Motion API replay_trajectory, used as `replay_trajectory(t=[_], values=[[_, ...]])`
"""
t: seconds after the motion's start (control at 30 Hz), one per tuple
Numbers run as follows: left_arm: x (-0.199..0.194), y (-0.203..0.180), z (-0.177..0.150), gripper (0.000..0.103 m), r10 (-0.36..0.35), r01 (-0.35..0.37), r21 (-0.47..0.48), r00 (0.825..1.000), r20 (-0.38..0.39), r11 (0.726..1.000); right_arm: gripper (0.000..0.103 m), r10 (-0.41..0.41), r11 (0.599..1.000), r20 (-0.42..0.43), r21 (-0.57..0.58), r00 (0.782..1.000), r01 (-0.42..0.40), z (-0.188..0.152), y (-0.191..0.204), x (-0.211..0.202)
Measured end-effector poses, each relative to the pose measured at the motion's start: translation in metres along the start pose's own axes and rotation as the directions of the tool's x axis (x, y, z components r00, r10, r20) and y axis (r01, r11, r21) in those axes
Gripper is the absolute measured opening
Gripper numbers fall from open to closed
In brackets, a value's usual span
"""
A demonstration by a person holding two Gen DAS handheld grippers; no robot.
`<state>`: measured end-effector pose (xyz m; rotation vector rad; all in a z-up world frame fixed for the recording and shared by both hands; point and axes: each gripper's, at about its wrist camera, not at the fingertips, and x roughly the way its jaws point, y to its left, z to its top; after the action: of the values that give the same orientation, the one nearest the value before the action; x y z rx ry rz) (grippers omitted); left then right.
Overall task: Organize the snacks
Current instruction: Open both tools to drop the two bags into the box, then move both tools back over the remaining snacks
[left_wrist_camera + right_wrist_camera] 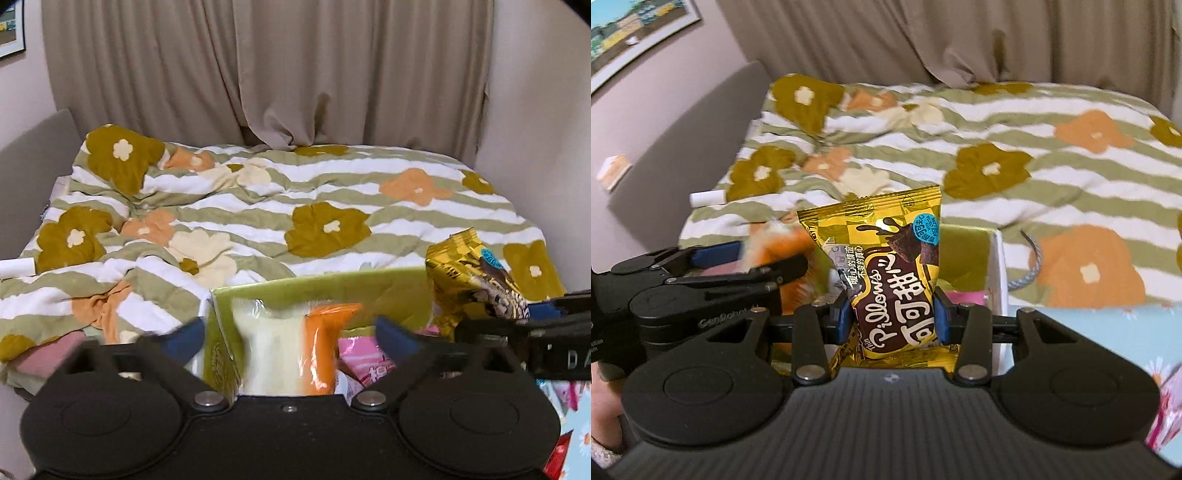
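Note:
My right gripper [892,319] is shut on a gold and brown Pillows chocolate snack packet [886,266], held upright above a green-lined box [964,254]. The packet also shows in the left wrist view [469,273], at the right, with the right gripper [524,317] under it. My left gripper [290,332] is open, its blue fingertips [186,332] on either side of an orange and white packet [291,350] that stands in the green box [332,291]. A pink packet [364,365] lies beside it in the box.
The box sits at the near edge of a bed with a flowered, striped quilt [258,206]. Beige curtains [277,74] hang behind. A light blue flowered bag [1108,332] lies at the right. A grey cord [1030,266] lies on the quilt.

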<state>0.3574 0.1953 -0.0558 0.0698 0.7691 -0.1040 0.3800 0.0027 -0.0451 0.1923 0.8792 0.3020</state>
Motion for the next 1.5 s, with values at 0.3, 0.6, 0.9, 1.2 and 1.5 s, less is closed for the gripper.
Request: replay_trajectory(t=[0.3,0.6,0.9,1.2,1.5], values=[[-0.018,0.016,-0.017,0.103,-0.021,0.021,-0.03,1.0,-0.006,0.999,0.058,-0.04,0.999,-0.029,0.028,0.999,0.041,-0.01,-0.004,0.005],[-0.037,0.02,-0.024,0.103,0.016,-0.016,-0.043,1.0,0.003,0.999,0.06,-0.01,1.0,-0.056,-0.021,0.998,0.009,0.006,0.016,0.024],[-0.036,0.026,-0.036,0.103,0.039,-0.04,-0.057,0.999,-0.029,0.998,0.103,0.036,0.999,-0.043,0.022,0.998,-0.035,0.006,0.02,0.044],[-0.057,0.019,-0.031,0.103,0.033,-0.032,-0.055,0.999,0.009,0.998,0.103,0.014,1.0,0.032,0.003,0.999,-0.014,0.001,0.018,0.008],[-0.093,-0.005,-0.021,0.103,0.006,-0.004,-0.024,0.997,0.073,1.0,0.103,-0.015,1.0,0.134,0.01,0.991,0.014,-0.008,0.005,-0.061]])
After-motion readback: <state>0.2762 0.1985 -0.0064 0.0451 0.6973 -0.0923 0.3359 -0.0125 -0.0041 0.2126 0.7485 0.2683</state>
